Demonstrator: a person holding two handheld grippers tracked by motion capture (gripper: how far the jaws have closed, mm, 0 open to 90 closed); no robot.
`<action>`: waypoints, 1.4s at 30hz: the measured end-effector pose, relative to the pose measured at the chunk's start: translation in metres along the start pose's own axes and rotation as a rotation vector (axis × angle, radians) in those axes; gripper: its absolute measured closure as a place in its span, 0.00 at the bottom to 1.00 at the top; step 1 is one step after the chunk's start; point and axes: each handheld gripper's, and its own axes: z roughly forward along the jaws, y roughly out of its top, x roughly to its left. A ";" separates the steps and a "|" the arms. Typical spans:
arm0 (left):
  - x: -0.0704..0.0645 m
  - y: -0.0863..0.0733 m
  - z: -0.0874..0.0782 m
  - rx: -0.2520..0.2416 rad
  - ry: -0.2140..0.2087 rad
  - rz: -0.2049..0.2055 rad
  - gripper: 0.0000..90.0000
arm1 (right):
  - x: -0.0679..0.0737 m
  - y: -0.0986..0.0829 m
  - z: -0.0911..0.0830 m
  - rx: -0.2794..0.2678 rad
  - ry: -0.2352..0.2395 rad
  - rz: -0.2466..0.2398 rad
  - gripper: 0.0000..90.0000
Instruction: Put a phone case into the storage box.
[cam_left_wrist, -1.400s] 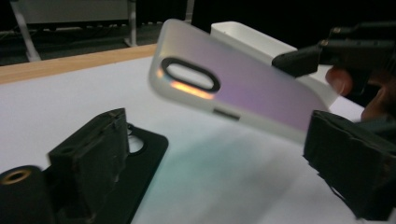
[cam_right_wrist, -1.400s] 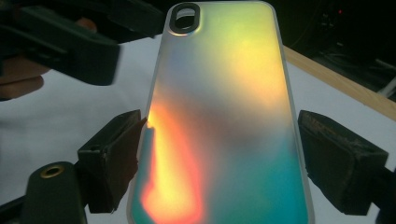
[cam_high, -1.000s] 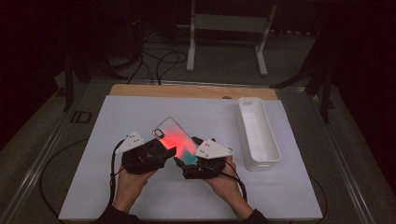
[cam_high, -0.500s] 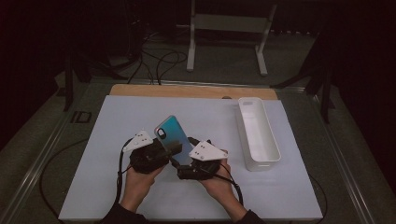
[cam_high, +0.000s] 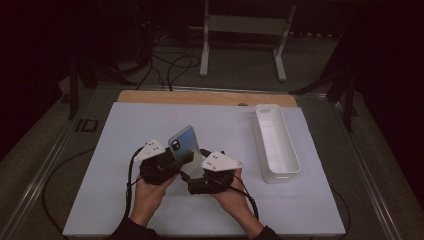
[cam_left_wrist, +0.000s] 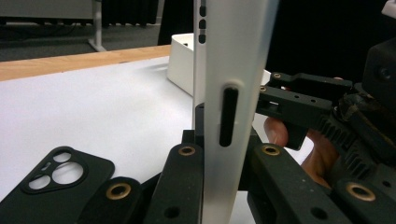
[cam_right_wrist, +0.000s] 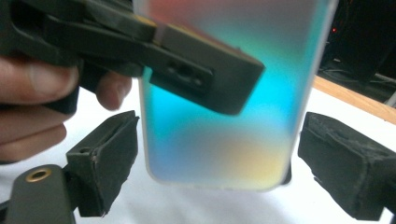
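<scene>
Left gripper view shows the left gripper squeezed tight on the phone case — its two black jaws press on the front and back of the case near its lower end. The case stands up straight, its thin frosted edge facing the camera.

In the right gripper view, the right gripper is spread wide, one jaw on each side of the case's bottom edge, and neither jaw touches it. The case glows blue, teal and orange here.

In the high view, both tools sit low over the white mat, with the left gripper just to the left of the case and the right gripper just below and right of it. The case is lifted off the mat and leans back.

A second, black phone case lies flat on the mat beside the held case, its camera holes facing up. A long white tray sits on the mat, well to the right of the held case — a strip of wooden table edge runs behind it.
</scene>
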 end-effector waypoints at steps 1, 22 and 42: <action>0.000 0.000 -0.001 0.001 0.006 0.003 0.96 | -0.001 0.000 -0.001 0.002 0.001 0.004 0.12; 0.006 -0.010 -0.005 0.009 0.061 0.025 0.96 | -0.037 -0.009 -0.025 0.044 -0.005 0.047 0.11; 0.003 -0.017 -0.002 0.025 0.094 0.050 0.96 | -0.037 0.016 -0.028 0.030 -0.022 0.041 0.09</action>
